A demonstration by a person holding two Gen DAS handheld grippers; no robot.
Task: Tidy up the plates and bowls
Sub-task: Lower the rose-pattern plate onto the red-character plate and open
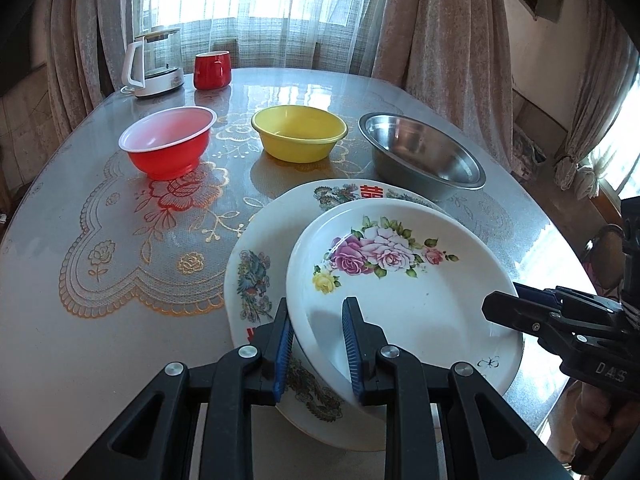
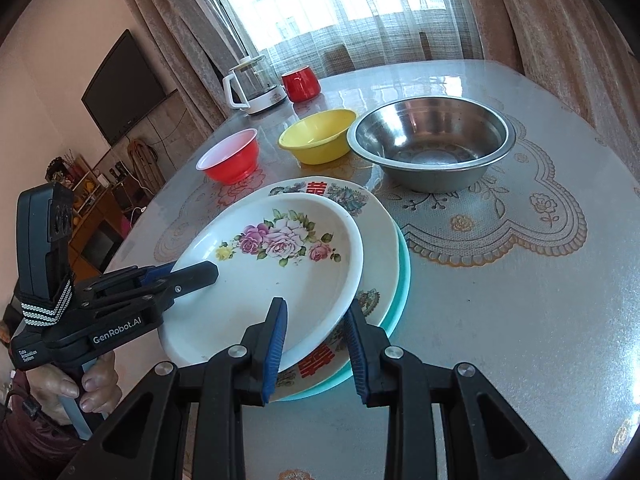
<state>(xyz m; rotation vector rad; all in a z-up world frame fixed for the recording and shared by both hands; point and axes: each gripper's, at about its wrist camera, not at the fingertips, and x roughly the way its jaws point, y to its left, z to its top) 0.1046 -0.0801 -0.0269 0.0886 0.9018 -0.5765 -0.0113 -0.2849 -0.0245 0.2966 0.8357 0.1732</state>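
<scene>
At near edge of glass-topped counter (image 1: 100, 340): white rose-print plate (image 1: 400, 280), tilted, lying on larger white phoenix-print plate (image 1: 256, 276), itself on teal plate (image 2: 404, 280). Left tool (image 1: 316, 344) clamped on rose plate's near-left rim; right tool (image 2: 316, 344) gripping its near-right rim. Behind, in a row: red plastic bowl (image 1: 168, 144), yellow bowl (image 1: 298, 132), steel bowl (image 1: 420, 156).

A glass kettle (image 1: 156, 62) with a white handle and a red mug (image 1: 212, 70) were seen just beside each other at the table's (image 1: 60, 344) far edge, well beyond the claw, with curtains (image 1: 444, 28) behind and a dark television (image 2: 124, 90) mounted far left.
</scene>
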